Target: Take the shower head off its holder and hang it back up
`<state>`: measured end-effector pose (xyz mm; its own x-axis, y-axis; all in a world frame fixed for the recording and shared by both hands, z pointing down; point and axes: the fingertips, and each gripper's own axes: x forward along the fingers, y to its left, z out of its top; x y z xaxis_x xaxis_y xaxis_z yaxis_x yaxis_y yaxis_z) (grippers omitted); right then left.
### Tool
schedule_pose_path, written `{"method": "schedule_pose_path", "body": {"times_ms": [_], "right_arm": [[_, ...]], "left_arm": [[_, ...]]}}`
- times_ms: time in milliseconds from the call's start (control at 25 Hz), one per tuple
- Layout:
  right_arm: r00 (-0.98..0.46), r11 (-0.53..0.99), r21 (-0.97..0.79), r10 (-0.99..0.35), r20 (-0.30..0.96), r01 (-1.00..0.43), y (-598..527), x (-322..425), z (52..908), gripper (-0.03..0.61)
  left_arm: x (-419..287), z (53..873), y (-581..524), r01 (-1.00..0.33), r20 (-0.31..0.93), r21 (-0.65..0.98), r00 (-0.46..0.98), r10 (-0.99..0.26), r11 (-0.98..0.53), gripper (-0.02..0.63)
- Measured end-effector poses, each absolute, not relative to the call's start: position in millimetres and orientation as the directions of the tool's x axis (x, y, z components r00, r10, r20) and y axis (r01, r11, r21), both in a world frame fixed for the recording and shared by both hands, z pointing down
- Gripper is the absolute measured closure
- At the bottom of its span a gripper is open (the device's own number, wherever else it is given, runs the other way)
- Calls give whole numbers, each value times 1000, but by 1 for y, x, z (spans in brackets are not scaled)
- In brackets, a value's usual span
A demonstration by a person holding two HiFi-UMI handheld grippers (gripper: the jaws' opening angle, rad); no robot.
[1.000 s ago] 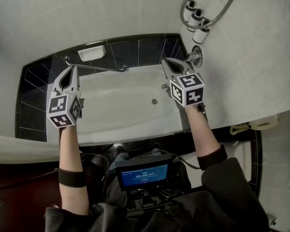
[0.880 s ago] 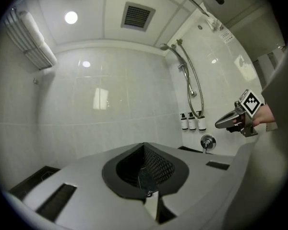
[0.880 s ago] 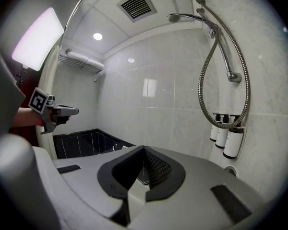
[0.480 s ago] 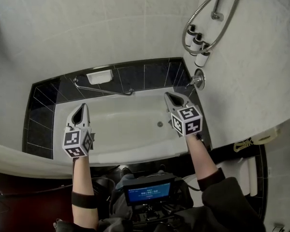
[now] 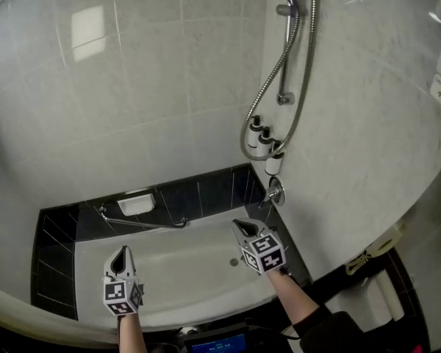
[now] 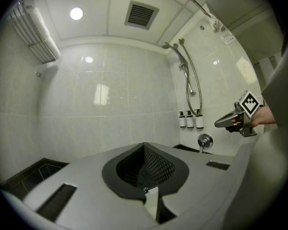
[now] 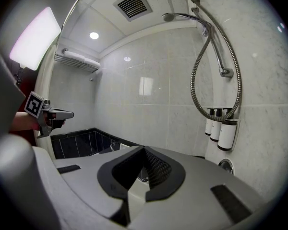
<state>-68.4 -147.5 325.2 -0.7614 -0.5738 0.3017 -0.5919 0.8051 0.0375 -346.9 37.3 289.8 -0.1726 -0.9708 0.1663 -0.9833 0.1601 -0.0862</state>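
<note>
High in the upper right of my right gripper view, the shower head (image 7: pixel 170 17) sits in its holder (image 7: pixel 205 28) at the top of the wall rail. Its handle runs out from the holder toward the left of the frame, close to level, with the spray face at the far left end. The metal hose (image 7: pixel 193 83) drops from it in a long loop down the tiled wall. The loop hangs around the three dispenser bottles (image 7: pixel 221 128).

In the head view only the hose (image 5: pixel 309 50) and the rail show; the head itself is cut off at the top edge. My right tool (image 5: pixel 239 225) is low in the frame over the bathtub (image 5: pixel 169 263), just below the wall tap (image 5: pixel 273 193), almost straight under the rail. So the shower head lies well above it and a little right.

My left tool (image 5: pixel 120 253) is at the lower left, well apart from the rail, so I judge the right tool the nearer one. It will need a long reach upward, meeting the handle across its length. Both tools have their jaws closed together and grip nothing.
</note>
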Motion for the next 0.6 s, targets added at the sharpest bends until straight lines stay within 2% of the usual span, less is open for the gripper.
{"method": "schedule_pose_path", "body": {"times_ms": [600], "right_arm": [[-716,769,47,-614,332,-638,-169,-39,326,558]], "left_arm": [[-323,272,-5,-991,137,-71,-126,-982,117,614]]}}
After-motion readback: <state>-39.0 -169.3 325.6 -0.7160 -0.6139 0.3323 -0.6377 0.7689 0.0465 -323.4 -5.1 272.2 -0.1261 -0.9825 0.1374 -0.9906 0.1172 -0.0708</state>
